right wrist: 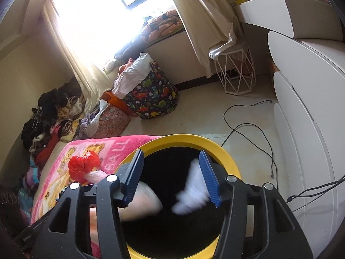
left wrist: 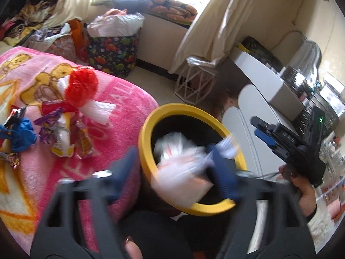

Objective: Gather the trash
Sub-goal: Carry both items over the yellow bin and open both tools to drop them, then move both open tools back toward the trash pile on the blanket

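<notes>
Here, at the left of the left wrist view, wrappers [left wrist: 62, 129] and a red bag [left wrist: 82, 90] lie on the pink blanket [left wrist: 120, 99]. At center, your left gripper [left wrist: 174, 170] hangs fingers spread over the yellow-rimmed bin [left wrist: 146, 133]; a blurred white bag [left wrist: 183, 161] sits between them. At right, your right gripper [right wrist: 172, 179] also stands open above the bin, white trash [right wrist: 192, 192] against its right pad.
</notes>
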`<action>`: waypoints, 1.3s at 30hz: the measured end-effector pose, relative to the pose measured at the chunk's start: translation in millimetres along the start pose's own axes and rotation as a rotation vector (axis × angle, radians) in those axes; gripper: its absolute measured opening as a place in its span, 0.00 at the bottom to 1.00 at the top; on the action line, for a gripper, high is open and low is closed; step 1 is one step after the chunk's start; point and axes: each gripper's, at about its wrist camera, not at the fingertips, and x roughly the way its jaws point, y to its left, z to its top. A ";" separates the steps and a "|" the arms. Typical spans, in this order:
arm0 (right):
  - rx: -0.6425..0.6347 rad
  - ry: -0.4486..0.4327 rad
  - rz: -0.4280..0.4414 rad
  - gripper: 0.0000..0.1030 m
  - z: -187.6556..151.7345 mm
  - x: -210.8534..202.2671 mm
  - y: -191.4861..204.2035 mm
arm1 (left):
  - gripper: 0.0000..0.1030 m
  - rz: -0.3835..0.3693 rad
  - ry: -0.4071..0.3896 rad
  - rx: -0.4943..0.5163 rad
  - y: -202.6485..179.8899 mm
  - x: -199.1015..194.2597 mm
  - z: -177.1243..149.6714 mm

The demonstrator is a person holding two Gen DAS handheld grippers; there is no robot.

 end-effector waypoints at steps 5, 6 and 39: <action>-0.021 -0.013 0.028 0.64 -2.6 0.5 9.4 | 0.84 0.052 -0.063 -0.008 9.7 -13.9 2.8; -0.032 -0.011 0.040 0.65 -3.8 1.3 14.0 | 0.85 0.067 -0.075 -0.006 12.2 -17.2 3.8; -0.349 0.030 0.268 0.82 -25.0 19.5 172.3 | 0.88 0.281 -0.283 -0.159 101.0 -96.0 24.0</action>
